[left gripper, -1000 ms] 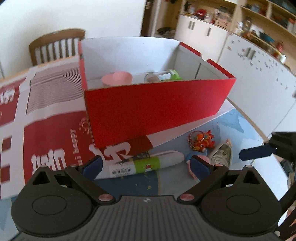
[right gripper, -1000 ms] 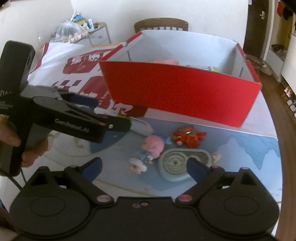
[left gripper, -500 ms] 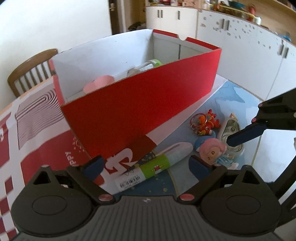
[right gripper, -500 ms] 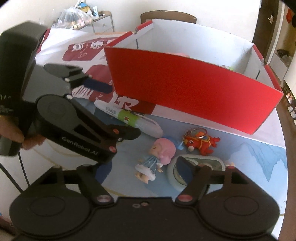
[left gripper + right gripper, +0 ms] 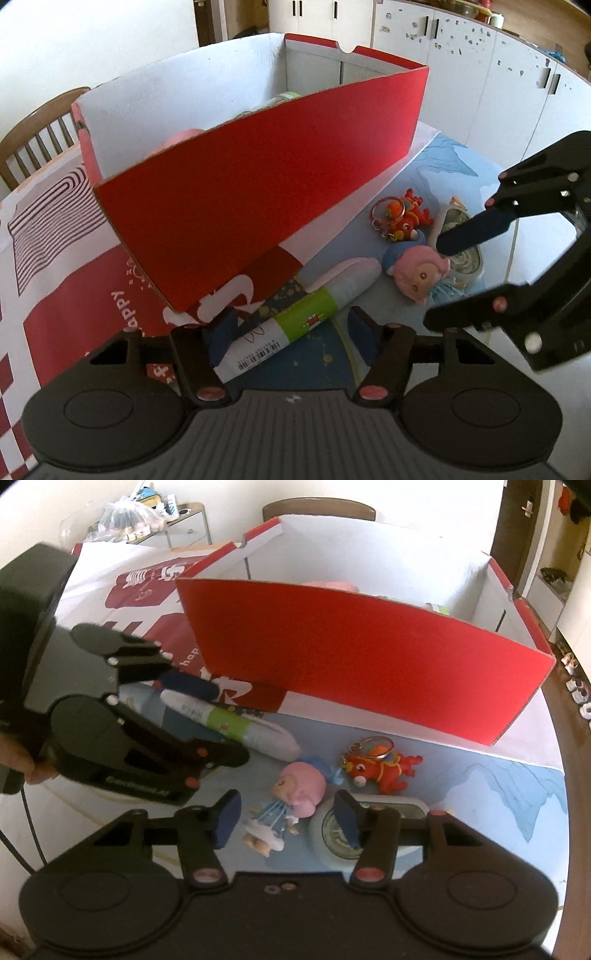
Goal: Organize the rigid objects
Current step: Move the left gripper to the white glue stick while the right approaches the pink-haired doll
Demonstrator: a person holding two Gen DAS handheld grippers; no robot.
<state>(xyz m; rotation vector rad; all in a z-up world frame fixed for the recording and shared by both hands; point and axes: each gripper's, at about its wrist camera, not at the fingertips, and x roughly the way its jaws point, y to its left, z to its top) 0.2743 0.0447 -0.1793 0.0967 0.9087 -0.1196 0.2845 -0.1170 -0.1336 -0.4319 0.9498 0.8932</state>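
Change: both jaws have narrowed since a second ago; the left view has rolled, tilting the box.
Left gripper (image 5: 291, 332): jaws closing around the marker (image 5: 295, 314), one blue pad by its barcode end, the other still apart from it.
Right gripper (image 5: 286, 819): jaws closing with the pink-haired doll (image 5: 284, 808) between them, pads not yet pressing.
Marker: lies on the counter (image 5: 480, 786) just before the red box (image 5: 354, 664).
Doll: lies on the counter beside the orange keychain (image 5: 380, 766) and a round grey gadget (image 5: 332, 834).
Box: open, with a pink item inside.
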